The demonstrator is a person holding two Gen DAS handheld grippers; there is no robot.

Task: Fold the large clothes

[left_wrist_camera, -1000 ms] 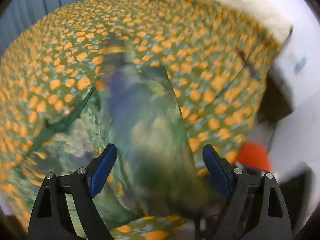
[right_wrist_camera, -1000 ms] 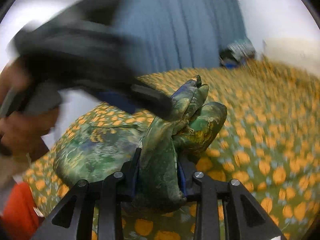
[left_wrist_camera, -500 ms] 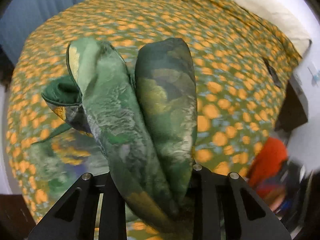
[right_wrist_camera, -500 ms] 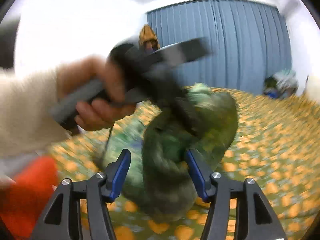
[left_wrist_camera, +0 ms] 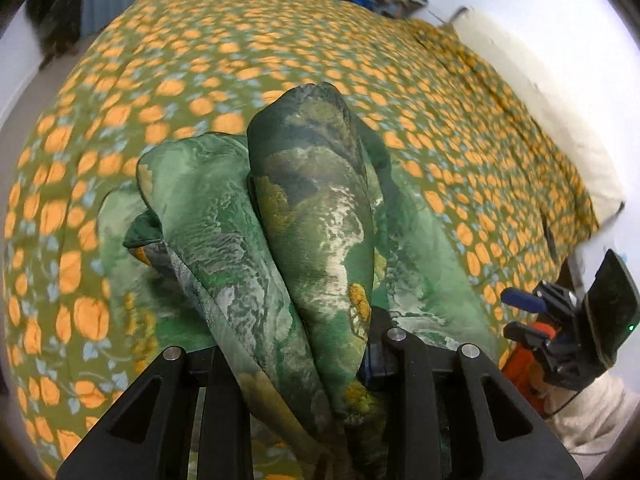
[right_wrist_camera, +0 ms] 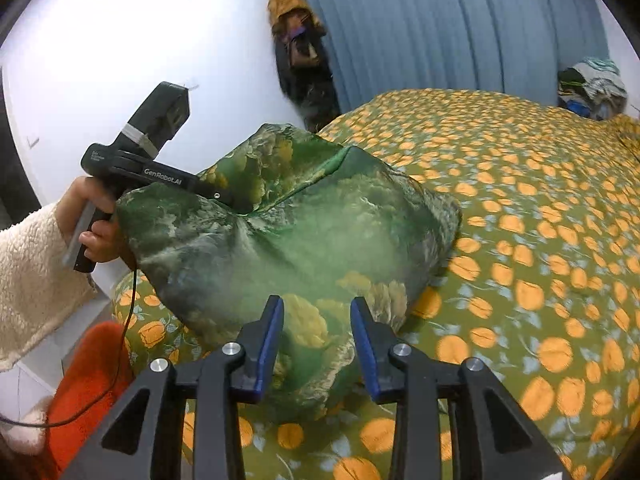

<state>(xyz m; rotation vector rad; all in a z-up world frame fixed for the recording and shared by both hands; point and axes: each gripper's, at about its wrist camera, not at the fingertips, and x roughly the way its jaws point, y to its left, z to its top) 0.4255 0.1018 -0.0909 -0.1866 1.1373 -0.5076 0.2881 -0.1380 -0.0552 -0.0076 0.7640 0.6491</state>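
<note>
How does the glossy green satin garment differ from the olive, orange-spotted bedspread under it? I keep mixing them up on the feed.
The glossy green satin garment shines, with a cloudy print of pale and yellow blooms; the olive, orange-spotted bedspread is matt, with evenly repeated orange blobs and pale blue leaves. The garment is bunched into puffy folds; the bedspread lies spread flat. The garment covers one near patch, the bedspread the whole bed. Both have green grounds.

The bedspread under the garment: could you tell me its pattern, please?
Olive green bedspread with orange flowers; clearest in the right wrist view.
</note>
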